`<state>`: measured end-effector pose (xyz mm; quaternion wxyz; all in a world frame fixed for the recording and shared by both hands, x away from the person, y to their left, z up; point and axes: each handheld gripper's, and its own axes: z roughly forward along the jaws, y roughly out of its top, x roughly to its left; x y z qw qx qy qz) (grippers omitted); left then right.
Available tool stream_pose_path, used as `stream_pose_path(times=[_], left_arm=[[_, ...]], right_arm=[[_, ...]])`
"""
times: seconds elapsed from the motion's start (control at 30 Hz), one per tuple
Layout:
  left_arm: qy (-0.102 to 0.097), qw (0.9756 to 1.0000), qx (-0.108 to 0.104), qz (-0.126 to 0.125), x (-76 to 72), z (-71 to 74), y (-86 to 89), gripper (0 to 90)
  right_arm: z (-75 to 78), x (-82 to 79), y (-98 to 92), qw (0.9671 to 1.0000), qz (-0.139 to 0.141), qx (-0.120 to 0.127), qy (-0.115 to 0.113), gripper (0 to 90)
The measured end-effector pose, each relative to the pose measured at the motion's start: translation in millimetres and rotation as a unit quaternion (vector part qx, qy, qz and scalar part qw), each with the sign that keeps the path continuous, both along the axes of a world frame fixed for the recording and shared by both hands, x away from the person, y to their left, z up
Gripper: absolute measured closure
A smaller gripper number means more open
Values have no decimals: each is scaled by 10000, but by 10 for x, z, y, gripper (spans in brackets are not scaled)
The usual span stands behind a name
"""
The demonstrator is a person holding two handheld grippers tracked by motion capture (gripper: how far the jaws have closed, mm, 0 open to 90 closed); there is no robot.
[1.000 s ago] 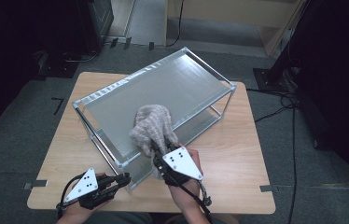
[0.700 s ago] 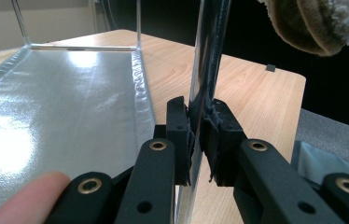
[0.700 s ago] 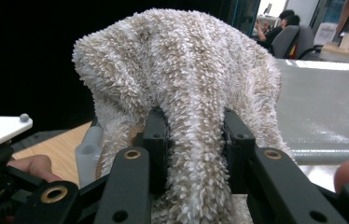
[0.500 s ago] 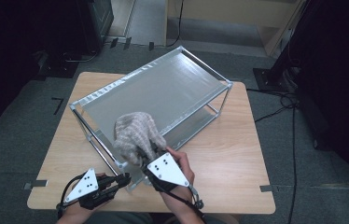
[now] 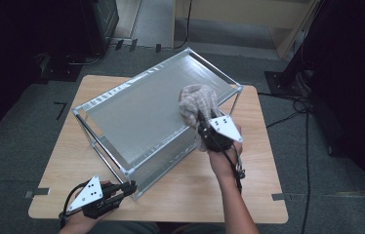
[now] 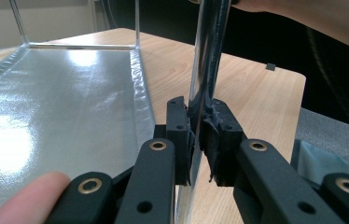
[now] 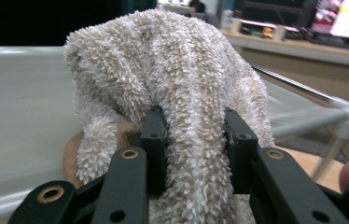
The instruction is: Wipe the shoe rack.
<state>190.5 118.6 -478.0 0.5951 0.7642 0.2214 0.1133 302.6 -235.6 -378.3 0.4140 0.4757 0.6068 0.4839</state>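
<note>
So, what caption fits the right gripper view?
Right gripper clamps a fluffy beige towel above the silver shelf top.

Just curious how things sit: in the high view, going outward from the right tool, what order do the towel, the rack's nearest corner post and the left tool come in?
1. Towel, clamped in the right tool.
2. Corner post, down-left at the rack's front.
3. Left tool, gripping that post; nearly level with it, slightly farther.

A beige terry towel (image 7: pixel 172 88) is clamped between the right gripper (image 7: pixel 195 140) jaws, bunched above them; a grey shelf top (image 7: pixel 23 116) is seen behind, left of the jaws
</note>
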Motion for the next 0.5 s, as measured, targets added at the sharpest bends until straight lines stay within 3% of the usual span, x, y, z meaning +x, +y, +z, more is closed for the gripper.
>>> stream_pose_path(times=[0.07,0.2,0.4,0.5], left_arm=[[-14,10000,-2,-7,2,-2,0,812],[-12,10000,0,-1,1,-3,1,812],[-10,10000,-3,9,-4,-6,1,812],[-10,10000,2,-2,-2,-8,4,812]], right_arm=[[34,146,-126,9996,-106,164,180,670],[110,418,-365,9980,-407,156,462,668],[86,666,-680,9958,-637,486,442,663],[109,694,-724,9953,-832,316,389,668]])
